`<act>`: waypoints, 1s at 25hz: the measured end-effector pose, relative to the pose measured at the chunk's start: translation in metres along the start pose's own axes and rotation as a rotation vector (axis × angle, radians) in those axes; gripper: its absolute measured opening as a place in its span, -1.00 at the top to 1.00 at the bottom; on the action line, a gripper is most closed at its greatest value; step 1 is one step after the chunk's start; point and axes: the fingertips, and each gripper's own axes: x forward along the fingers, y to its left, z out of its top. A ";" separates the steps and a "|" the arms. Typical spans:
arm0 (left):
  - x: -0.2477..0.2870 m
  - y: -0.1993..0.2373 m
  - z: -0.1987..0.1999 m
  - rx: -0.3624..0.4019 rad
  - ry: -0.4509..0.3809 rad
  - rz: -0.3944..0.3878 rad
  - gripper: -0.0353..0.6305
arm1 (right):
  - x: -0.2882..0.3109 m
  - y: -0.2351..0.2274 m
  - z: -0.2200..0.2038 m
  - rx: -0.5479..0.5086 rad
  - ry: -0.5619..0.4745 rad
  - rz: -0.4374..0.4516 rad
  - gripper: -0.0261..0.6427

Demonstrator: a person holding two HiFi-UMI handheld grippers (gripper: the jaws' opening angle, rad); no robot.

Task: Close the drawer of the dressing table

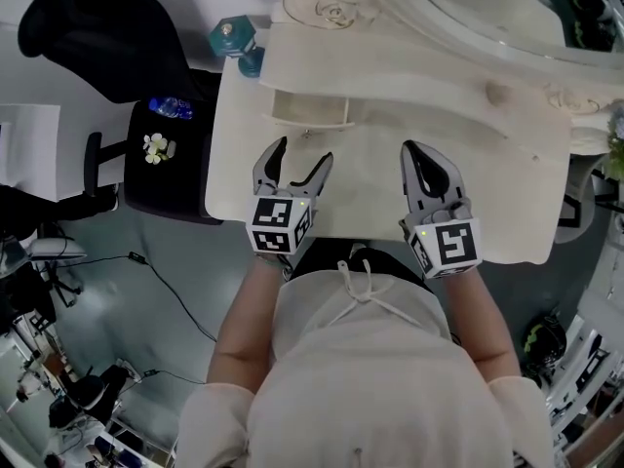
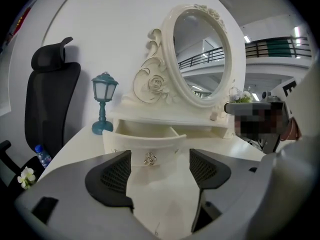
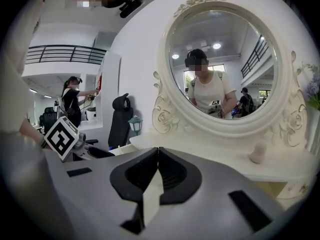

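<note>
Left gripper [image 1: 303, 156], jaws wide and empty, faces the open cream curved-front drawer [image 2: 142, 145], best pushed squarely at its small silver knob [image 2: 150, 159] to avoid skewing, while the right gripper [image 1: 413, 152] rests closed on nothing.

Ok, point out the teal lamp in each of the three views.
Head view: the teal lamp is at the top, left of centre.
Left gripper view: left of centre, beside the open drawer.
Right gripper view: small, just left of centre.
Shared landmark: the mirror's carved rose scroll, just right of the lamp in every view.
</note>
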 end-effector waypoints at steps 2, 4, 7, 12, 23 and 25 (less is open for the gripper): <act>0.007 0.005 -0.005 0.004 0.011 0.010 -0.25 | 0.006 -0.001 -0.004 0.004 0.006 0.004 0.90; 0.014 0.008 -0.010 0.010 0.028 0.014 -0.25 | 0.012 -0.001 -0.007 0.007 0.011 0.006 0.90; 0.021 0.008 -0.015 0.008 0.046 0.010 -0.22 | 0.016 0.000 -0.012 0.011 0.018 0.011 0.90; 0.029 0.012 -0.018 -0.007 0.056 0.041 0.18 | 0.017 0.000 -0.018 0.006 0.036 0.019 0.90; 0.034 0.018 -0.024 0.015 0.090 0.098 0.58 | 0.015 -0.002 -0.018 0.022 0.040 0.021 0.90; 0.034 0.018 -0.023 0.016 0.092 0.090 0.58 | 0.017 -0.002 -0.013 0.015 0.029 0.026 0.90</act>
